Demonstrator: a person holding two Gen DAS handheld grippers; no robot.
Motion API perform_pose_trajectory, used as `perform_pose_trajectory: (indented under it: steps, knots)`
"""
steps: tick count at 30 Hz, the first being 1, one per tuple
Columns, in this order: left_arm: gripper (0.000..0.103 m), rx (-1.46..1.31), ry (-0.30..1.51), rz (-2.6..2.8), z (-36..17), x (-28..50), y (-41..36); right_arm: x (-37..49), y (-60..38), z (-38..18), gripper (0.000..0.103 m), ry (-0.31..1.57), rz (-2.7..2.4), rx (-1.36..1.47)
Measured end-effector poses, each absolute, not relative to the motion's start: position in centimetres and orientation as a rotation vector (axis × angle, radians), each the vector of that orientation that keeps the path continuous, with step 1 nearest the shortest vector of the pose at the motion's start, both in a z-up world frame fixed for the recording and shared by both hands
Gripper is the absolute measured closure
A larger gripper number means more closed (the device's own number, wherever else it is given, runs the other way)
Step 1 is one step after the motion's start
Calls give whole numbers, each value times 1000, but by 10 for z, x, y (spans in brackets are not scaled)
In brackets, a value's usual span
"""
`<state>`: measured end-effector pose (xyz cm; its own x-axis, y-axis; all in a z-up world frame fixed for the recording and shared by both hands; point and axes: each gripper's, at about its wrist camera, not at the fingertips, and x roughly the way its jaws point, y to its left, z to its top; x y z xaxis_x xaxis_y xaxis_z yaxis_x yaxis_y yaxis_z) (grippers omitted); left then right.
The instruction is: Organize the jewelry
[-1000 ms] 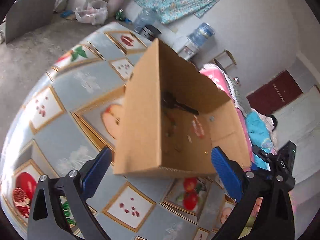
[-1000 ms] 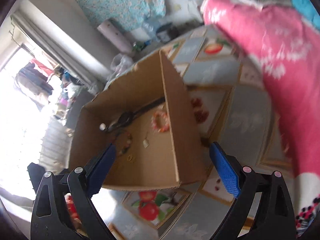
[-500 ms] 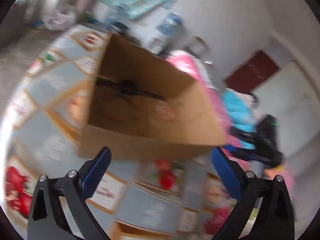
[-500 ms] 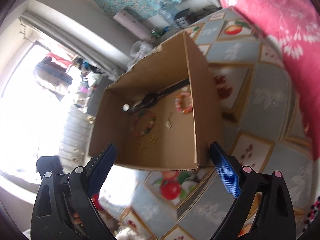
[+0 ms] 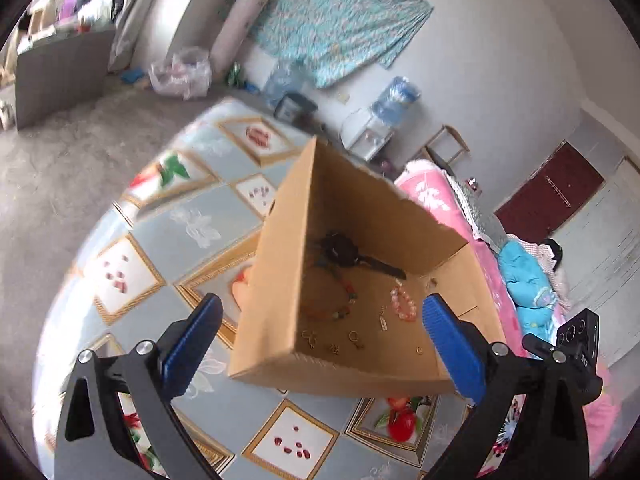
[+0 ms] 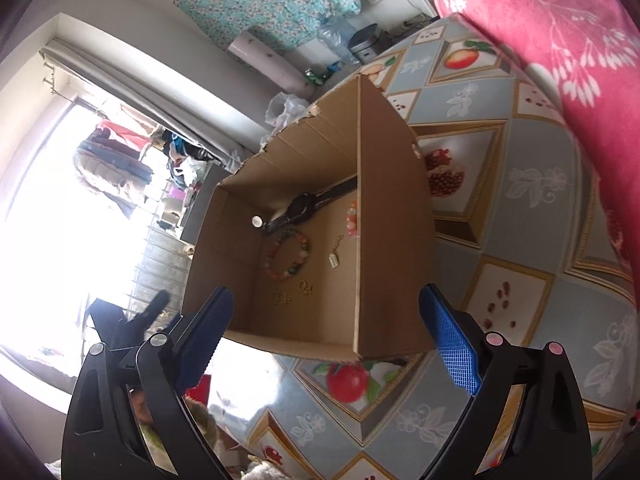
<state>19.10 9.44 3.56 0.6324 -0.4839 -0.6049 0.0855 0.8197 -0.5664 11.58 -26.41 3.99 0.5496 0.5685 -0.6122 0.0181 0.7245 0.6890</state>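
Note:
An open cardboard box [image 5: 276,280] [image 6: 392,240] stands on the patterned table. On its floor lie a black wristwatch [image 5: 344,252] [image 6: 304,206], a multicolour bead bracelet [image 5: 336,304] [image 6: 288,254], a pink bead bracelet [image 5: 404,304] [image 6: 351,218], a small tag on a chain [image 5: 383,322] [image 6: 334,256] and several small gold pieces [image 5: 332,340] [image 6: 294,292]. My left gripper [image 5: 318,344] hovers open above the box's near wall. My right gripper [image 6: 326,328] hangs open over the box's near edge. Neither holds anything.
The tablecloth [image 5: 176,208] [image 6: 520,264] shows fruit panels. A pink flowered blanket [image 6: 560,48] [image 5: 436,200] lies along one side of the table. The other hand-held gripper [image 5: 572,340] shows at the left view's right edge. Bags and water bottles stand on the floor beyond.
Both cameras have swung and steadied over the box, so more of its floor and the jewelry shows. The left view was blurred half a second ago. Both grippers stayed open.

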Motion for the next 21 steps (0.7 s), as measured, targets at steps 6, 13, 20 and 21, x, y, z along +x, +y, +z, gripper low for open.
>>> perform_pose_trajectory:
  steps: [6,13,20,21]
  knots:
    - [6,-595,898,-404,22,204,79,126,-255,38,13,972,379,678]
    - [6,-541,944,-432,30,167,58,121,-260,46,12,992,325,592]
    - [6,-538,958,-417,29,126,53,93,-264,43,12,1003,306,569]
    - [6,-538,961,-415,28,122,52,89,-263,43,12,1002,302,562]
